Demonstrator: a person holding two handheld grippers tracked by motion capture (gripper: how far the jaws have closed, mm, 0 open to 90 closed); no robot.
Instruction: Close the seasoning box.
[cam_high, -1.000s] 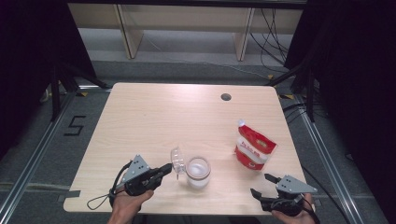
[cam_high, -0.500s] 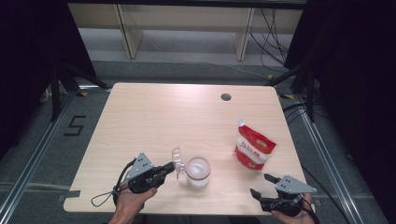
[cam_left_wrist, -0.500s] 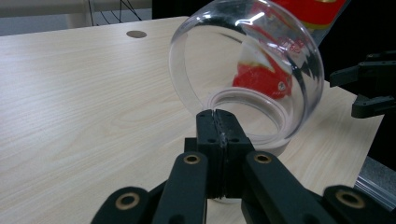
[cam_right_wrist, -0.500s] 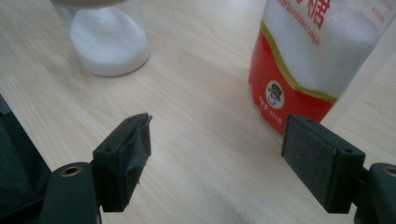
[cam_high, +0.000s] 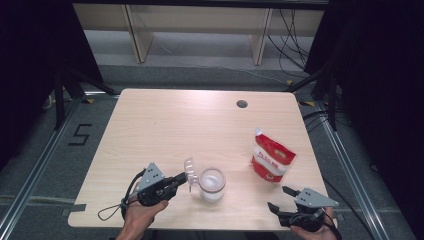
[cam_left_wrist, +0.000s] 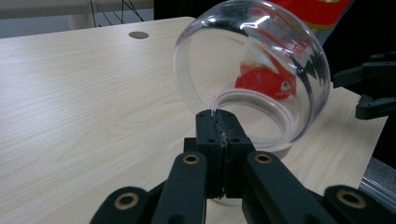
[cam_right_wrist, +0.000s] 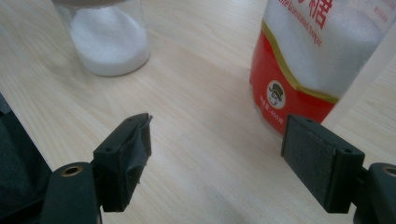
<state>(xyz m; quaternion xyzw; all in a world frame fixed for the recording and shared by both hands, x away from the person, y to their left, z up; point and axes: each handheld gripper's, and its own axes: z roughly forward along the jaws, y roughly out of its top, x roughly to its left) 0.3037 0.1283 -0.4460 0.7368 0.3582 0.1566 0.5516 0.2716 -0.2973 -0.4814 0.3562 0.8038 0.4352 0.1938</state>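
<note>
Each hand-held gripper (cam_high: 176, 182) black, brass-ringed screw holes, grey three-cornered top plate, trailing black cable.

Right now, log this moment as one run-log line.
left gripper: shut on lid | right gripper: open, idle | jar: uncovered | bag: upright

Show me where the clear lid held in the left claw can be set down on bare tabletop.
Free: the wide bare wood from the sugar jar back to the table's hole, and the whole left half of the table. Also the strip between jar and red sugar bag. Crowded: the front edge, where the left claw holds the clear lid beside the jar, and the right claw waits.
</note>
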